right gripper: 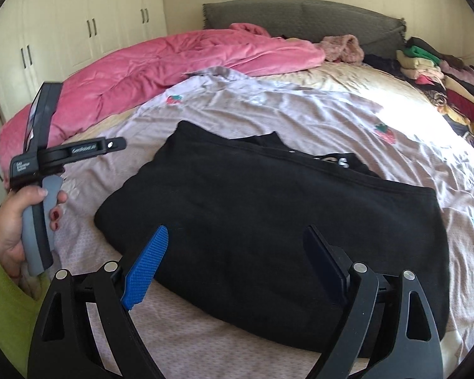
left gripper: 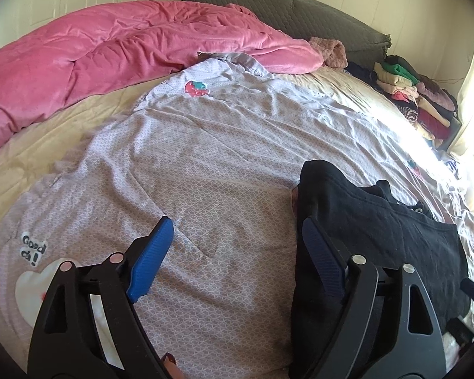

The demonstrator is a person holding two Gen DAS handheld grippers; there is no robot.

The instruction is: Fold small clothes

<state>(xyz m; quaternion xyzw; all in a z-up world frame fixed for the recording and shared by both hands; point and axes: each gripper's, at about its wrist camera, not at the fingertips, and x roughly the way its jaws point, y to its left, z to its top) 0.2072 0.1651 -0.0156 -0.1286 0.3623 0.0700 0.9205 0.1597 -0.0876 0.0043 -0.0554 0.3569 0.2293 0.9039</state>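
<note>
A black garment [right gripper: 268, 221] lies folded flat on the lilac patterned sheet [right gripper: 300, 110], with white lettering near its far edge. My right gripper [right gripper: 237, 252] is open and empty, its fingers spread just above the garment's near edge. My left gripper [left gripper: 233, 246] is open and empty over the sheet, with its right finger at the left edge of the black garment [left gripper: 379, 237]. In the right wrist view the left gripper's handle [right gripper: 41, 189] is held by a hand to the left of the garment.
A pink quilt [left gripper: 110, 63] is bunched along the far left of the bed. A grey headboard cushion [right gripper: 300, 19] stands behind. A stack of folded clothes [right gripper: 442, 79] sits at the far right. White wardrobes [right gripper: 79, 31] line the left wall.
</note>
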